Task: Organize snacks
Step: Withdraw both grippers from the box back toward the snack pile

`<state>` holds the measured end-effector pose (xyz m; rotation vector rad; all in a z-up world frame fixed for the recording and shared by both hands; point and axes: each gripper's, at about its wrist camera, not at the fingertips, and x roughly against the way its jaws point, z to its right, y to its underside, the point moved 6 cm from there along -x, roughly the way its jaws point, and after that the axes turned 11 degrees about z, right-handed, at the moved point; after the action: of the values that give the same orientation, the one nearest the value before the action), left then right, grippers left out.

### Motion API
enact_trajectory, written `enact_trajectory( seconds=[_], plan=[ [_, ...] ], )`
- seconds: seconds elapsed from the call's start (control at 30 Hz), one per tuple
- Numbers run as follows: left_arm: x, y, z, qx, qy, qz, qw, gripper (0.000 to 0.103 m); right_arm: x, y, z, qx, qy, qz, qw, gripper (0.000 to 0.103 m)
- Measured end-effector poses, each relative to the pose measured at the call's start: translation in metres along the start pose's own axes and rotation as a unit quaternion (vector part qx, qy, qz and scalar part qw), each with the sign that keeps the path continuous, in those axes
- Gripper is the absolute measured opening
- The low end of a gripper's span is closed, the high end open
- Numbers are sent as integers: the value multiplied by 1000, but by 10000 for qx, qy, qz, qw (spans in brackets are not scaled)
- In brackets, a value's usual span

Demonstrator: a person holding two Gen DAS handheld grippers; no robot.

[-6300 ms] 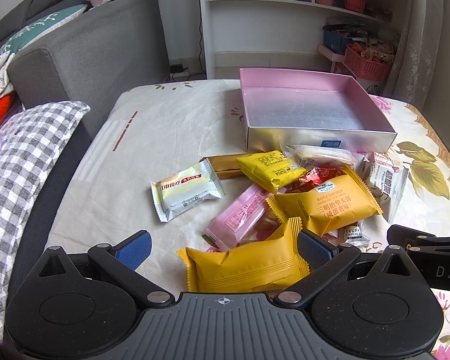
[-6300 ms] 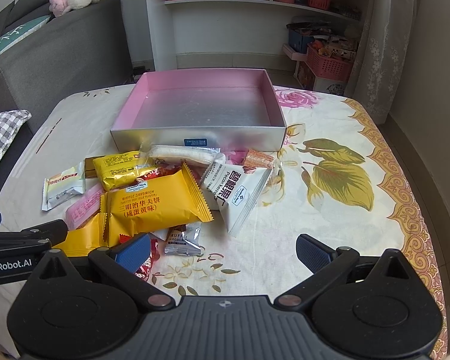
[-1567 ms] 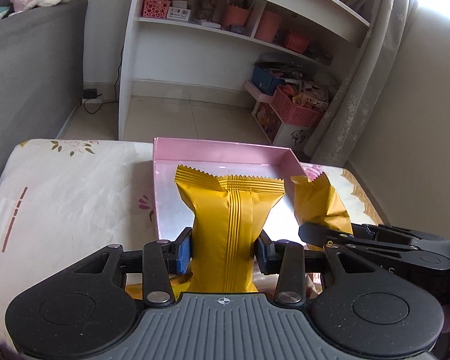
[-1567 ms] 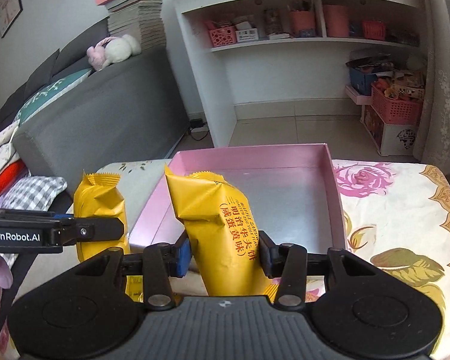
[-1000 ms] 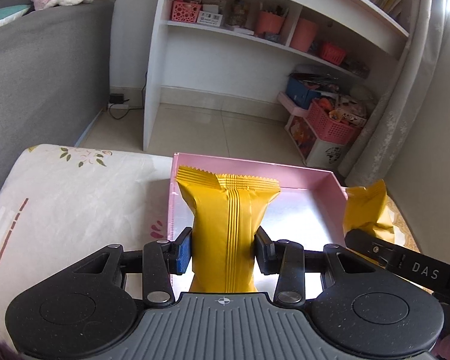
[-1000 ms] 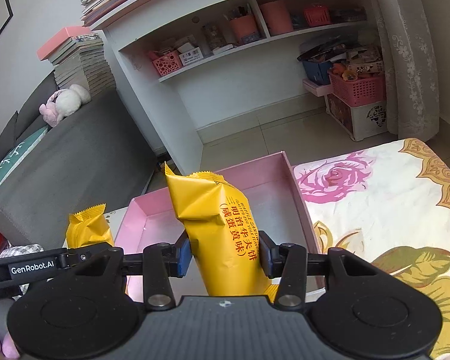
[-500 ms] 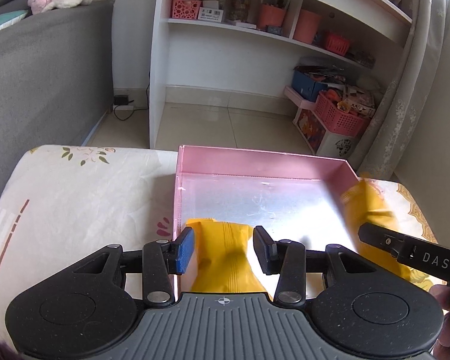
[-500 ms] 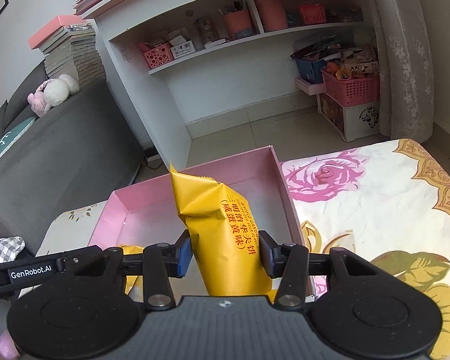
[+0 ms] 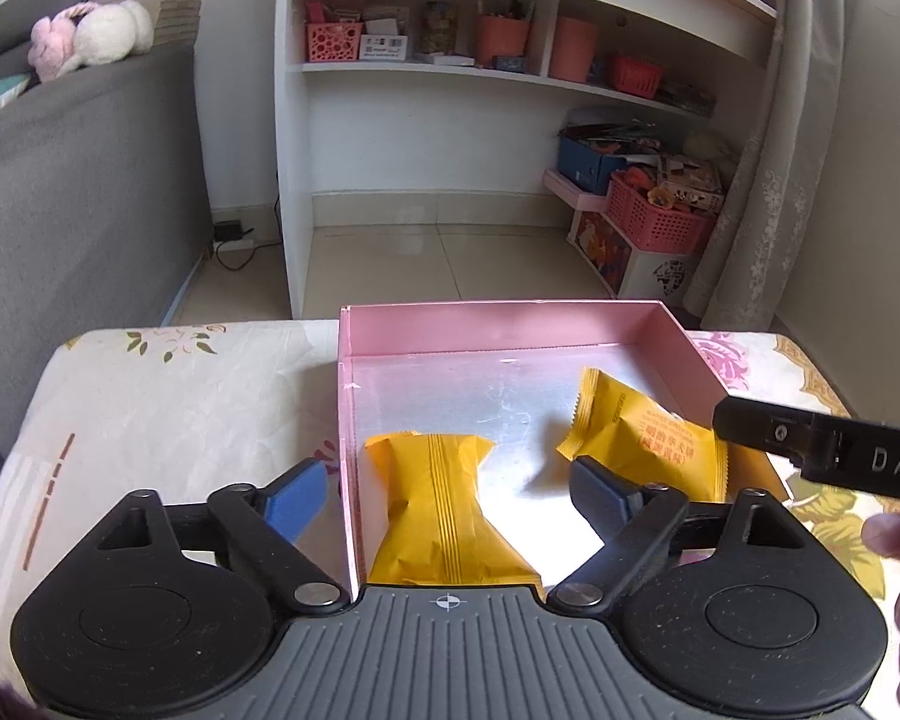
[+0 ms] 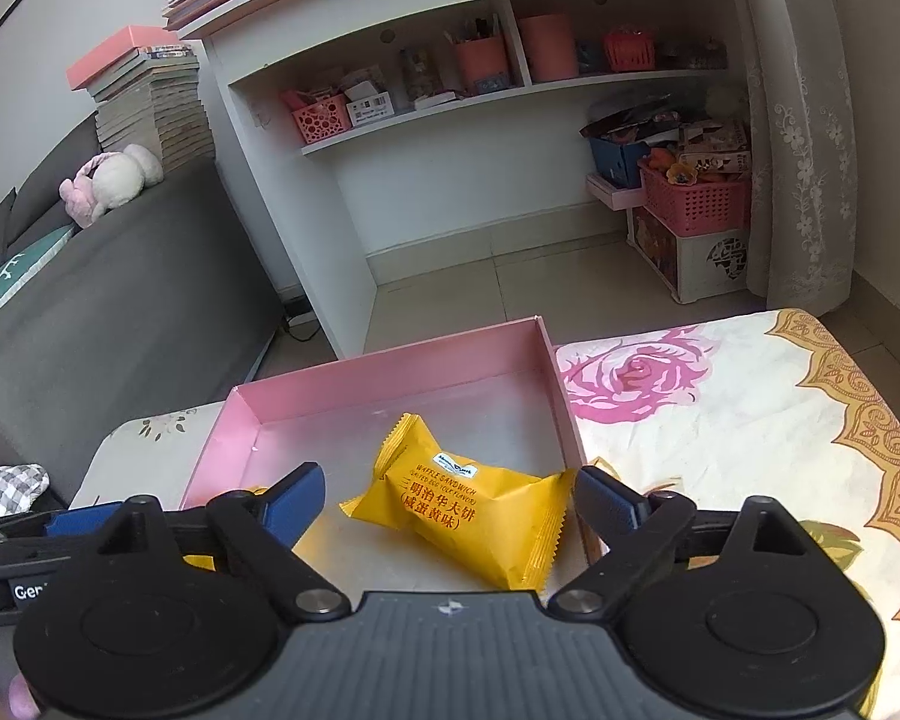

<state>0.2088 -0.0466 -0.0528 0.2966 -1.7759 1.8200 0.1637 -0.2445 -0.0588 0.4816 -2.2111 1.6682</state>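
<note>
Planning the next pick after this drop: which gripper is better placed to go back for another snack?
No clear winner. The left gripper and right gripper both hang open above the pink box, each over its own released yellow packet. Remaining snacks are out of view.

Pink box point(image 9: 498, 330) far half bare; two yellow packets point(image 9: 444, 510) point(image 10: 468, 516) fill near half.

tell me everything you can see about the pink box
The pink box is a shallow, open-topped rectangular tray, apparently cardboard, with pink walls and a shiny silver floor. It sits flat on the floral cloth, its far side facing the white shelf unit. Two yellow snack packets lie flat inside: a plain-backed packet near the left wall and a printed packet towards the right wall. No gripper touches it.
</note>
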Motion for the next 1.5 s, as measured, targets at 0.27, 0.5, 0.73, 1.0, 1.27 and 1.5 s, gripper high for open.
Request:
enact_trajectory(
  seconds=[0.27, 0.5, 0.73, 1.0, 1.27, 1.5],
  plan=[
    [21, 3, 7, -216, 58, -4, 9997, 98, 24, -8, -4, 279, 98, 96, 9995, 90],
    [37, 8, 8, -393, 31, -69, 9992, 98, 44, -14, -7, 498, 147, 156, 9985, 91],
    [57, 14, 12, -709, 14, -110, 9974, 98, 65, -16, -15, 643, 152, 166, 9977, 93],
    [82, 23, 11, -781, 23, -273, 9966, 99, 87, -11, -22, 740, 111, -37, 9972, 94],
    [102, 38, 13, -939, 164, -454, 9944, 101, 103, 4, -27, 727, -94, -352, 9967, 94],
    [115, 53, 10, -1105, 303, -553, 9919, 101, 115, 20, -29, 740, -263, -598, 9951, 94]
  ],
)
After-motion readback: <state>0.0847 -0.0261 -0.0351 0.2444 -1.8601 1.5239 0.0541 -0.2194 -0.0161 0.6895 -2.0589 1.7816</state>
